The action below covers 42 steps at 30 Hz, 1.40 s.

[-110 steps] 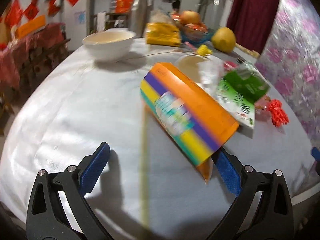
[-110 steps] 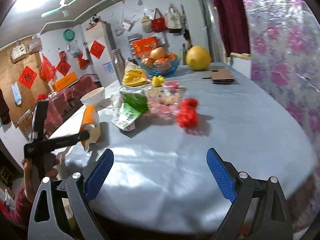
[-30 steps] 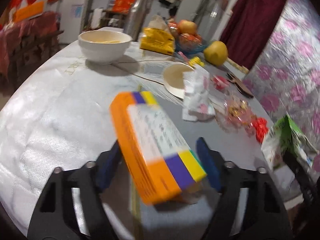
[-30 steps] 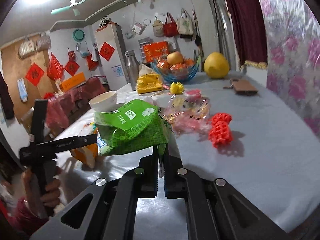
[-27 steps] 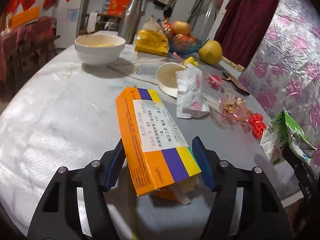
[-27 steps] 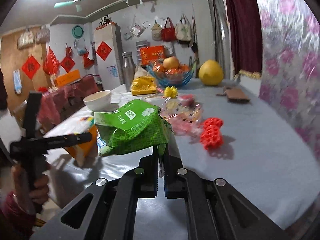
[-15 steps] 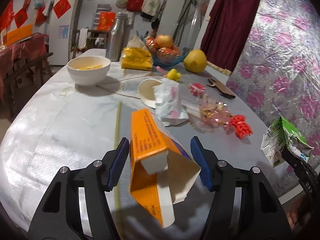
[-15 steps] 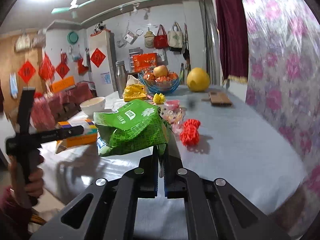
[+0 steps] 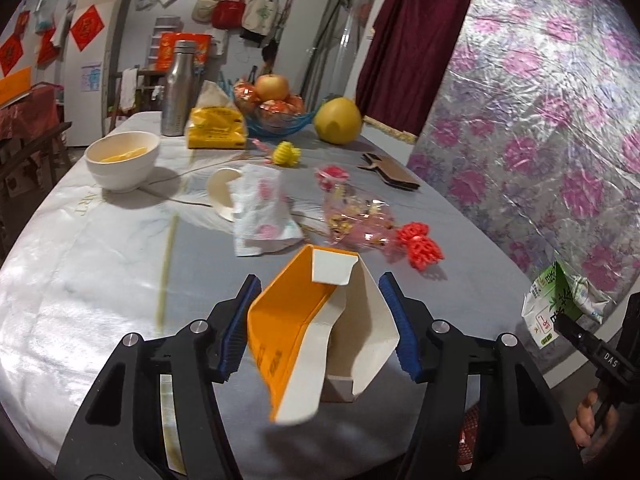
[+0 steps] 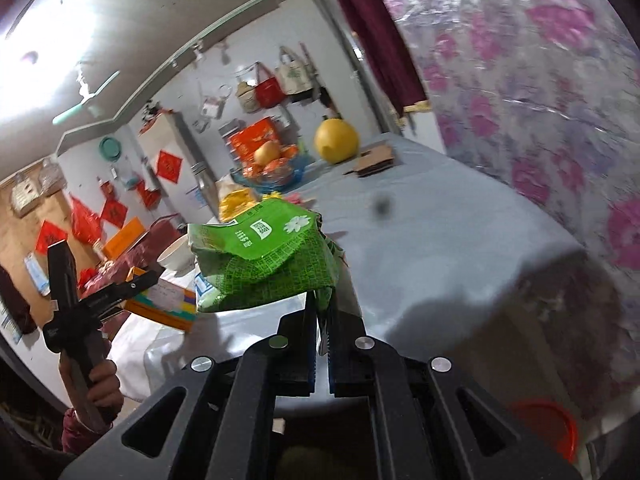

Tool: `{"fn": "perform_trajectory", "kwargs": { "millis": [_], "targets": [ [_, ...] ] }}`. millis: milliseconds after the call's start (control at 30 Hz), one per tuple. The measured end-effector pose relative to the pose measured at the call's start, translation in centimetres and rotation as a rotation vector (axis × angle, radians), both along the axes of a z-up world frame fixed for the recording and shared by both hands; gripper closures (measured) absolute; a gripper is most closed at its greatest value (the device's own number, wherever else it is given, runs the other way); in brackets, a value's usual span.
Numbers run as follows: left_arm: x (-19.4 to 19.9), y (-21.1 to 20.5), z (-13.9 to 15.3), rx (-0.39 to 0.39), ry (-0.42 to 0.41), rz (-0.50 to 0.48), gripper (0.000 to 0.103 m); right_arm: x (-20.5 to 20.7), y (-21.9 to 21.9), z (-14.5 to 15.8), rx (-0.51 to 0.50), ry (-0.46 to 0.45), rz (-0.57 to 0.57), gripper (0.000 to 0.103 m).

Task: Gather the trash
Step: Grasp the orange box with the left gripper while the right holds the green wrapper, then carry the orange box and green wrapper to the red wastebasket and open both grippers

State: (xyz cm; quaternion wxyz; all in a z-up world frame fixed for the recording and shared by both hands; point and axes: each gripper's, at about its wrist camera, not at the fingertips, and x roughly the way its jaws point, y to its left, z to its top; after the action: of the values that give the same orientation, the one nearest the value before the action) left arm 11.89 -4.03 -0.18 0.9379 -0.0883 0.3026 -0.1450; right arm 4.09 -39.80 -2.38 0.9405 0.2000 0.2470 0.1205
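Clamping an opened orange carton between its blue pads, the left gripper holds it above the table. The right gripper, jaws pinched together on a crumpled green wrapper, carries it just ahead of its fingertips, over the table edge.

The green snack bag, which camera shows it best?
The right wrist view: the green snack bag fills the middle of the frame, pinched at one edge by the right tongs, print readable. The left wrist view shows it only small at the right edge, beyond the orange box in the left tongs.
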Motion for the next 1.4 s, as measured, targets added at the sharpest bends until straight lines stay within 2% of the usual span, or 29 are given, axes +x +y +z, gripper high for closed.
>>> {"fn": "perform_trajectory", "kwargs": {
  "millis": [233, 433, 600, 633, 700, 733, 833, 1000, 1200, 1333, 1400],
  "targets": [
    [0.4, -2.7, -0.2, 0.048, -0.017, -0.027, 0.043, -1.3, -2.5, -1.2, 0.038, 0.009, -0.036, 0.098],
    [1.0, -3.3, -1.0, 0.022, 0.004, -0.052, 0.034, -2.1, -3.9, -1.6, 0.032, 0.013, -0.054, 0.098],
    [0.6, -3.9, -0.9, 0.066, -0.034, -0.048, 0.034, -2.5, -5.6, -2.6, 0.059, 0.052, -0.076, 0.098],
    [0.7, -4.0, -1.0, 0.073, -0.042, -0.050, 0.031, -2.6, -6.0, -2.9, 0.064, 0.059, -0.084, 0.098],
    [0.9, -4.0, -1.5, 0.104, -0.051, -0.012, 0.009, -2.9, -6.6, -3.3, 0.075, 0.067, -0.094, 0.098],
    [1.0, -3.9, -1.7, 0.101, -0.056, -0.001, 0.006, -3.0, -6.9, -3.4, 0.080, 0.069, -0.099, 0.098],
    [1.2, -3.6, -2.0, 0.060, -0.043, -0.019, 0.006, -3.2, -7.1, -3.5, 0.082, 0.065, -0.102, 0.098],
    [1.0, -4.1, -1.6, 0.097, -0.060, -0.007, 0.006, -3.2, -7.0, -3.6, 0.081, 0.063, -0.094, 0.098],
    [1.3, -4.2, -0.3, 0.065, -0.072, -0.014, 0.006, -2.8, -7.1, -3.9, 0.087, 0.076, -0.089, 0.098],
    [0.6, -5.5, -1.0, 0.091, -0.068, -0.047, 0.006, -2.8, -6.9, -3.8, 0.078, 0.071, -0.083, 0.098],
    [-0.1, -6.1, -1.8, 0.150, -0.087, -0.035, 0.006, -3.0, -6.8, -3.7, 0.072, 0.067, -0.083, 0.098]
  ]
}}
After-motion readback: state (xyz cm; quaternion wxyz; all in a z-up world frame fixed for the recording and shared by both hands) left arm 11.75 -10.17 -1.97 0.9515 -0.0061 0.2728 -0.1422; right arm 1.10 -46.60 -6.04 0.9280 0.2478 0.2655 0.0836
